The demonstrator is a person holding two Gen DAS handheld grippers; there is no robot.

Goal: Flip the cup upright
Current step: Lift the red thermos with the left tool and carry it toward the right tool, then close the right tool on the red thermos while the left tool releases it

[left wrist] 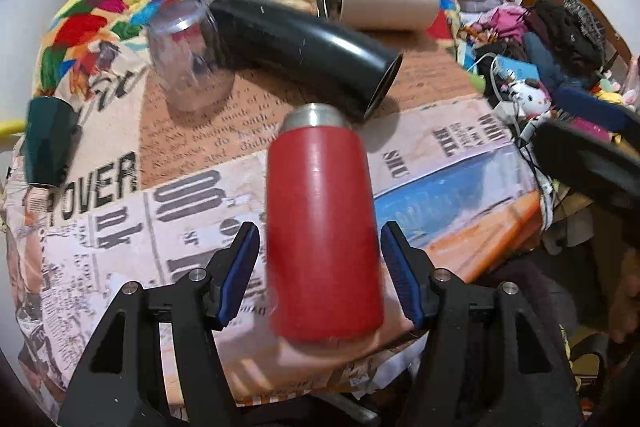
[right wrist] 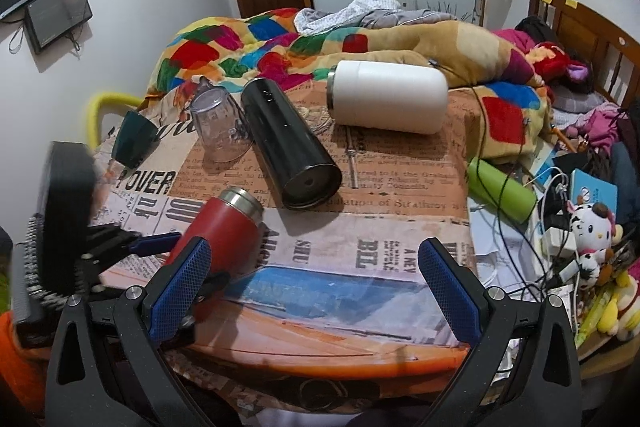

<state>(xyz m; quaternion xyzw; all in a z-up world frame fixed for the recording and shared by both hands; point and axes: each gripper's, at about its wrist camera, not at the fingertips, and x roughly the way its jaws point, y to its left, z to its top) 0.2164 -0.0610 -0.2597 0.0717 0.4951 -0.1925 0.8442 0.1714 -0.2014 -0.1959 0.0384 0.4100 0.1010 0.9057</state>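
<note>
A red cup [left wrist: 324,223] with a steel rim stands tilted between the blue pads of my left gripper [left wrist: 320,275], rim pointing away and up. The pads stand a small gap off its sides, so the gripper is open around it. In the right wrist view the red cup [right wrist: 224,231] leans at the table's left with the left gripper's finger beside it. My right gripper [right wrist: 316,287] is open and empty above the table's front edge.
On the newspaper-print table [right wrist: 360,255] lie a black tumbler [right wrist: 288,143] and a white cup [right wrist: 388,99] on their sides, a clear glass [right wrist: 220,131] upside down and a dark green cup [right wrist: 134,139]. A green bottle [right wrist: 500,191], cables and toys crowd the right.
</note>
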